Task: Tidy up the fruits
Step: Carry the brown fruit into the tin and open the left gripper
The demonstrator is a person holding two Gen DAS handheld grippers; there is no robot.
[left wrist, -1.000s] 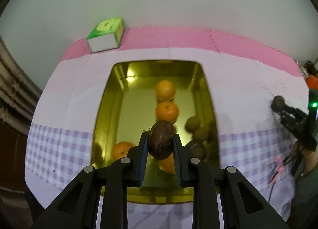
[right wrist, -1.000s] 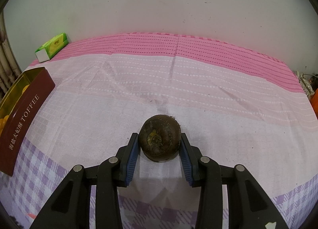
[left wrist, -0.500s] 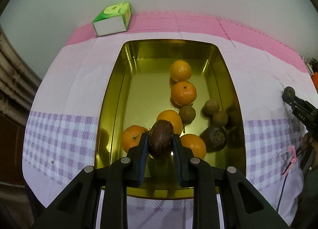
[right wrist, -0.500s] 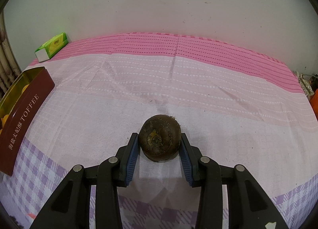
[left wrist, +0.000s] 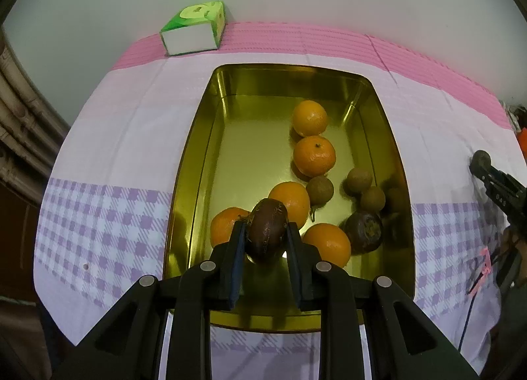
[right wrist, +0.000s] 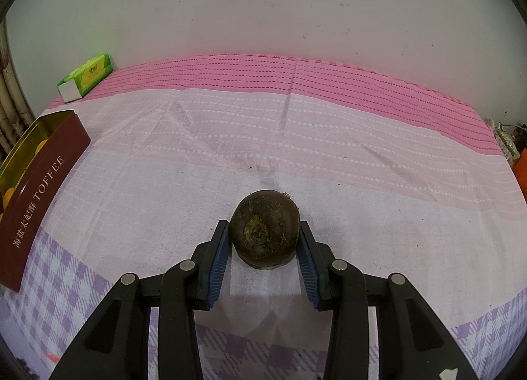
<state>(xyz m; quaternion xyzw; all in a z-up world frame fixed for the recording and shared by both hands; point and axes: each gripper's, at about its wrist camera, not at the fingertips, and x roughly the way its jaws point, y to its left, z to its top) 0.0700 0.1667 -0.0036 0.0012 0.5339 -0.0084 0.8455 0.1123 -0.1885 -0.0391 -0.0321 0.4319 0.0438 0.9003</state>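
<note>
Fruits fill the near half of a gold tin on the checked tabletop: oranges, small brown ones. Left gripper clamps a dark fruit above them; right gripper clamps a brown round fruit.

A home: cloth-covered table against plain wall, tissue pack, toffee tin.
</note>
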